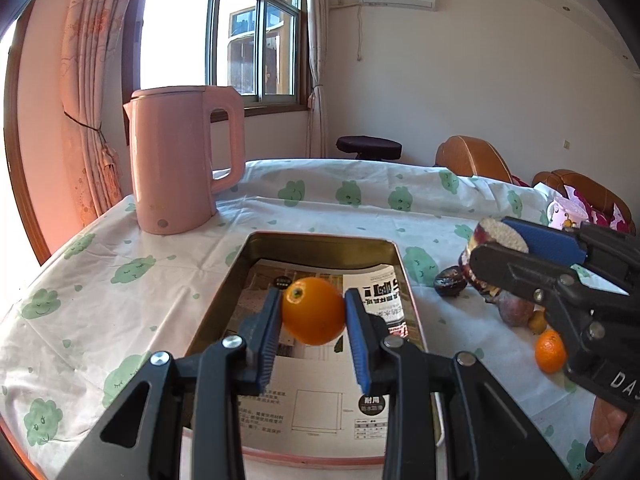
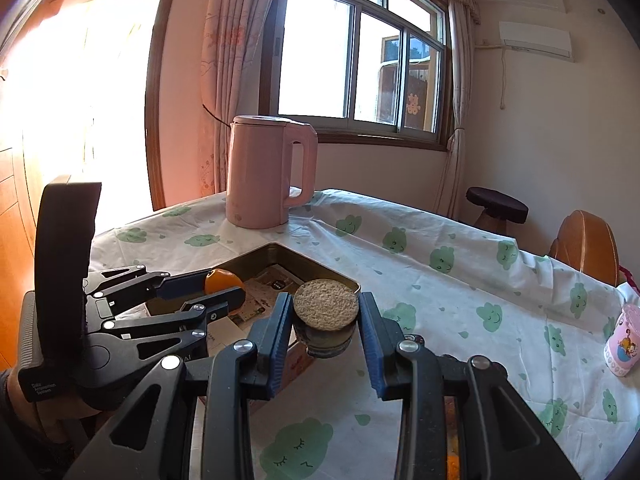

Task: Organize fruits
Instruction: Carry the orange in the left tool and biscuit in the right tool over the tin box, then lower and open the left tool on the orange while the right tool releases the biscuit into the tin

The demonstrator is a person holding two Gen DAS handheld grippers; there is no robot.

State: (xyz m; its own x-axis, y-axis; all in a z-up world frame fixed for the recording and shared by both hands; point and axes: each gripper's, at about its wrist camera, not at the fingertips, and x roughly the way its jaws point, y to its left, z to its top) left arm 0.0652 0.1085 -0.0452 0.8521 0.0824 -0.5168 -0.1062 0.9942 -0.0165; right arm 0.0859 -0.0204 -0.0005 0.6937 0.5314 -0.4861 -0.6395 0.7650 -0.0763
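left gripper clamped on orange, held over tray for dropping in | right gripper clamped on cut fruit beside tray's right edge | remaining fruits on surface right of tray

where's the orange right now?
The orange is clamped in the left tool, held above the metal tray lined with printed paper. In the right wrist view it shows at left, in front of the pink kettle.

Kettle behind tray on table; loose fruits right.
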